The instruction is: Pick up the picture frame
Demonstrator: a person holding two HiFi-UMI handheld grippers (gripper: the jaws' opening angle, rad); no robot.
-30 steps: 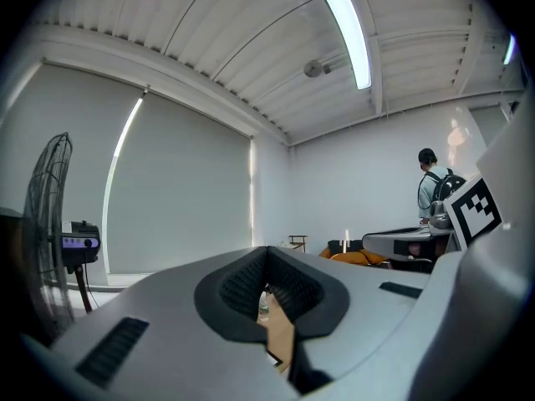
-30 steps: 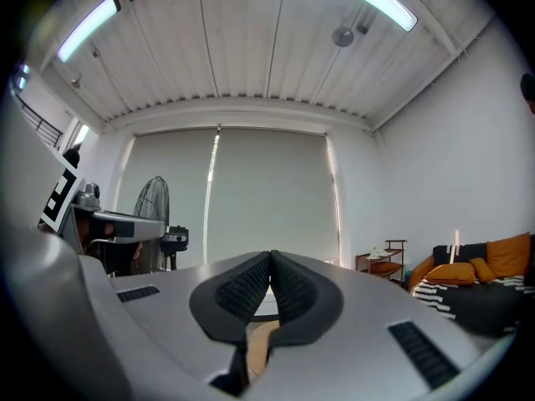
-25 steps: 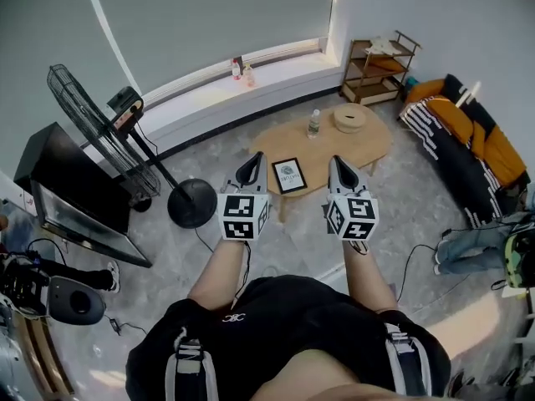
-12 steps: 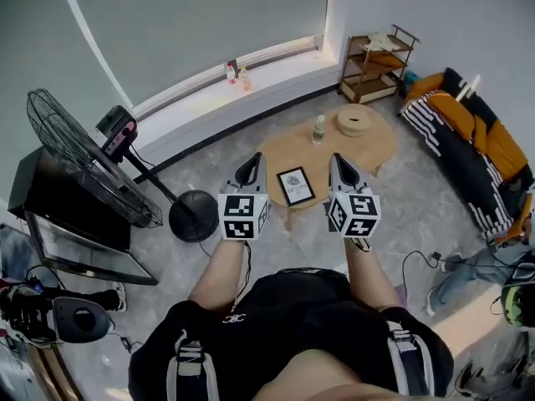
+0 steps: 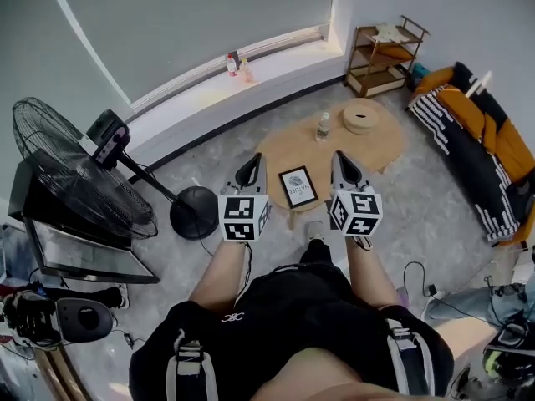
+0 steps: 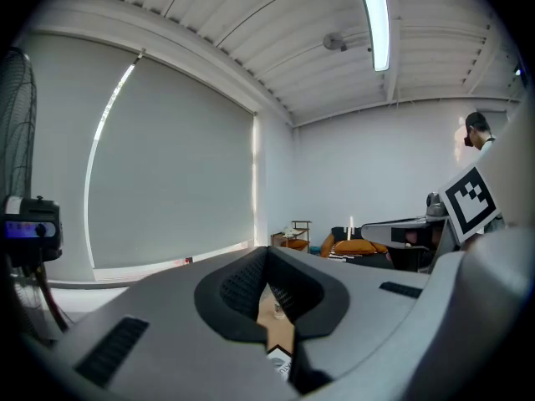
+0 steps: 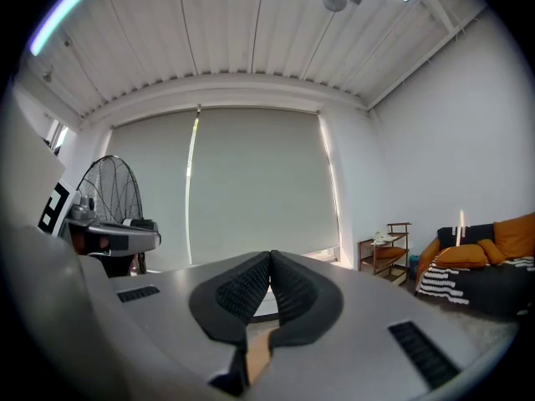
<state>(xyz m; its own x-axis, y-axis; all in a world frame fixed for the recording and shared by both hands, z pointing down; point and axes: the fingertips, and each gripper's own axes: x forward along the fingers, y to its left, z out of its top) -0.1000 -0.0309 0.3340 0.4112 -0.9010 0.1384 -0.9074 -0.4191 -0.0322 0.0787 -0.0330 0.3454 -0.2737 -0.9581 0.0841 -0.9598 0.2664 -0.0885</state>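
Observation:
The picture frame (image 5: 298, 187), black-edged with a white print, lies flat on the near part of a low round wooden table (image 5: 368, 150) in the head view. My left gripper (image 5: 253, 166) hangs to the frame's left, my right gripper (image 5: 342, 162) to its right, both held well above the floor and short of the table. Both are shut with nothing between the jaws. In the left gripper view (image 6: 269, 267) a corner of the frame (image 6: 280, 361) and the table top show through the gap below the tips. In the right gripper view (image 7: 270, 265) only a strip of the table (image 7: 257, 353) shows.
A clear bottle (image 5: 323, 126) and a round wooden box (image 5: 361, 117) stand on the table's far side. A standing fan (image 5: 84, 182) with round base (image 5: 194, 212) is at left, a dark screen (image 5: 79, 249) beside it. A shelf unit (image 5: 386, 53) and sofa (image 5: 481, 153) are at right. Cables lie on the floor.
The table and frame have come closer and shifted slightly right in the head view as the person walked forward. Both grippers stayed shut and side by side.

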